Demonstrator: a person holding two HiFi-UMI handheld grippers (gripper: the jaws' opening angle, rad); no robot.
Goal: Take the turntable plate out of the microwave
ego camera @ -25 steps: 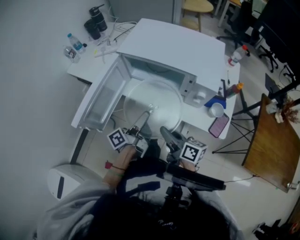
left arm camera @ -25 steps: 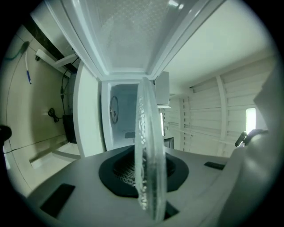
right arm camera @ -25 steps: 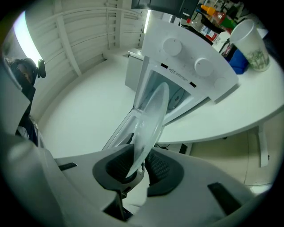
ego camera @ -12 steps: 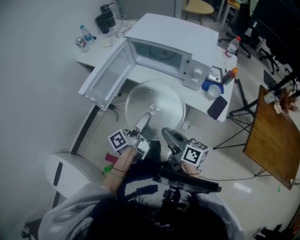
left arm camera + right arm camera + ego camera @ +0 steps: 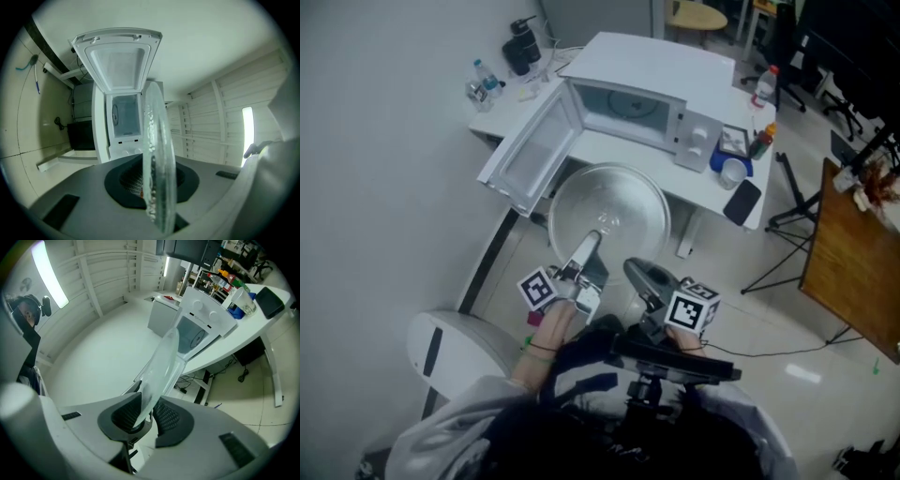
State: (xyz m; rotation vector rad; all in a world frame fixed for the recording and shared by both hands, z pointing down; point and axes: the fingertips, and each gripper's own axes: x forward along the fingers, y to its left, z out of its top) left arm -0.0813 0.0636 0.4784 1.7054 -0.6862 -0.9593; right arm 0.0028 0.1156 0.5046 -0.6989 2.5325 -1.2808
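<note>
The clear glass turntable plate [image 5: 609, 214] hangs level in front of the table, outside the white microwave [image 5: 652, 98], whose door [image 5: 532, 157] stands wide open. My left gripper [image 5: 592, 238] is shut on the plate's near rim, and my right gripper [image 5: 632, 269] is shut on the rim just to its right. The left gripper view shows the plate [image 5: 157, 154] edge-on between the jaws, with the microwave [image 5: 123, 117] behind it. In the right gripper view the plate [image 5: 161, 364] rises from between the dark pads [image 5: 124, 413] toward the microwave [image 5: 201, 326].
On the white table [image 5: 614, 155] to the right of the microwave are a cup [image 5: 732, 172], a dark phone [image 5: 742, 201] and bottles [image 5: 761, 141]. More bottles [image 5: 483, 86] stand at its left end. A white bin [image 5: 441, 352] sits low left, a wooden table [image 5: 853, 253] at right.
Both grippers and the plate have drawn back from the microwave. The plate, earlier right at the open cavity, now hangs past the table's front edge.
</note>
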